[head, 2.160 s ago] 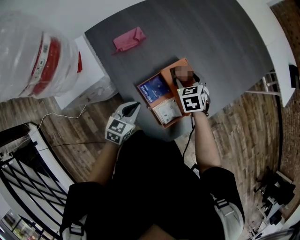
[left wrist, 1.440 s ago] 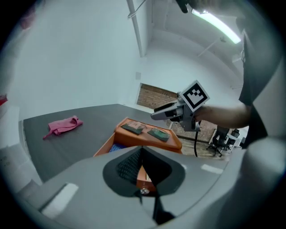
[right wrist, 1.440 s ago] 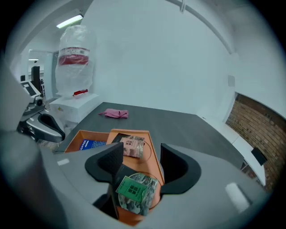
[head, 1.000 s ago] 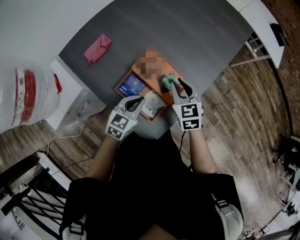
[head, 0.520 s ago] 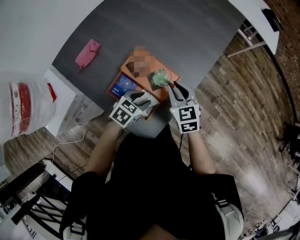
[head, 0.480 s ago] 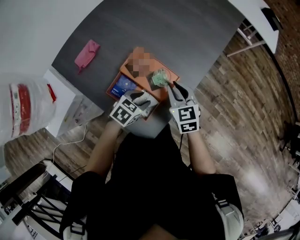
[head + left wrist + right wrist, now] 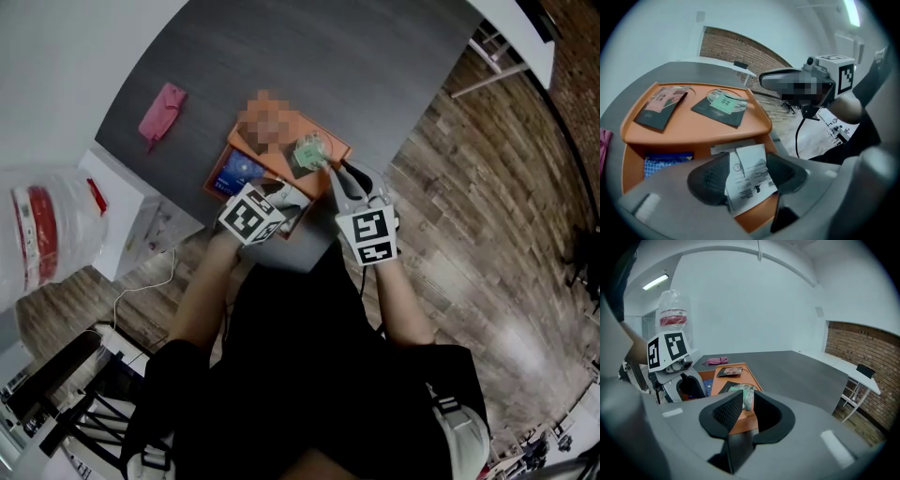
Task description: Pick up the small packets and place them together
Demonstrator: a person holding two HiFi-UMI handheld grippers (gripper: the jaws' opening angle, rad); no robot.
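Observation:
An orange tray (image 7: 330, 141) on the dark table holds several small packets. My left gripper (image 7: 746, 161) points down at the tray's near end. Its jaws have just been opening and stand wide, with a white printed packet (image 7: 747, 180) lying flat between them, untouched by the pads. My right gripper (image 7: 746, 399) has been closing a little and is shut on the near end of a green packet (image 7: 742, 391), seen at the tray's right side (image 7: 309, 152). A blue packet (image 7: 665, 165) and a dark pinkish packet (image 7: 661, 104) also lie on the tray. A pink packet (image 7: 161, 105) lies apart on the table.
The tray (image 7: 693, 129) sits close to the table's near edge, with wooden floor beyond. A clear plastic bag with a red band (image 7: 47, 225) stands on a white side table (image 7: 122, 202) to the left. A white bench (image 7: 511, 23) is at the far right.
My left gripper has come forward and down over the tray's near end and opened around the white packet. The right gripper has stayed at the green packet, shifting slightly.

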